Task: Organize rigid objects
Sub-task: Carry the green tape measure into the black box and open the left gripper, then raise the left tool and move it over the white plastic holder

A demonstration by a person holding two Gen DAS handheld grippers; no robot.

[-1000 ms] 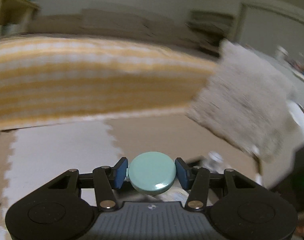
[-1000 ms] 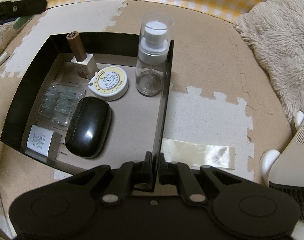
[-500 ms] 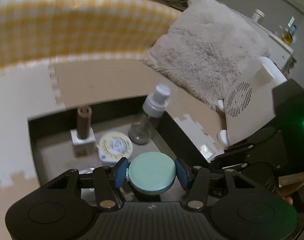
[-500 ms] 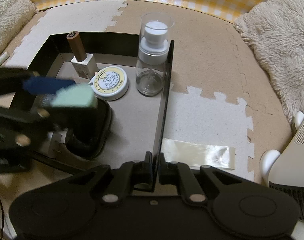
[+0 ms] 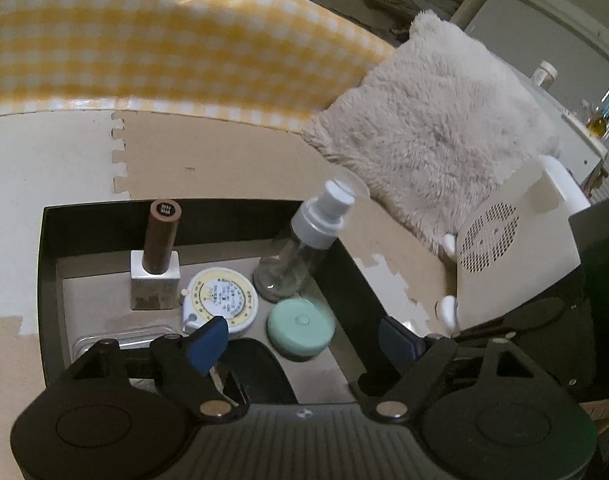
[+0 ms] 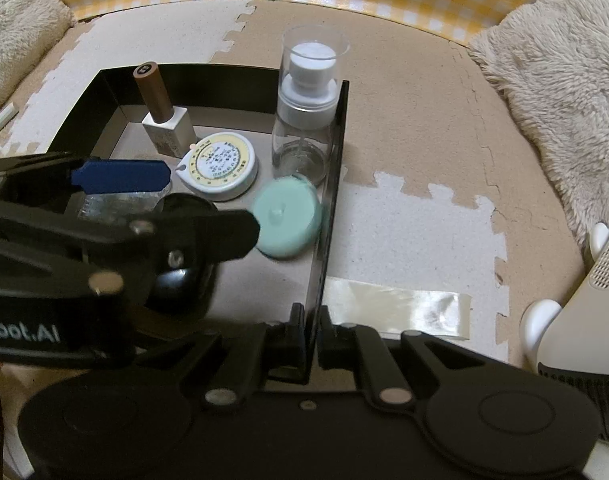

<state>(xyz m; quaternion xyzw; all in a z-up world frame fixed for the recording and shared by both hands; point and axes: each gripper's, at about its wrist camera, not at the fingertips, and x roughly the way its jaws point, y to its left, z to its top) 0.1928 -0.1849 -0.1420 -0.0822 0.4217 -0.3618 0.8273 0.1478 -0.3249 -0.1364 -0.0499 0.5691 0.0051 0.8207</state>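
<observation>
Left gripper has just been opening, its jaws now wide and empty. Mint round case lies just ahead between them, inside the black box. Right gripper is clamped on the box wall.

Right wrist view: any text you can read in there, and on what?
"obot.AI": on the left gripper body, start cut off by the frame edge.
Round tape measure: dial print too small to read.
Brown bottle cap: top marking too blurred to read.
</observation>
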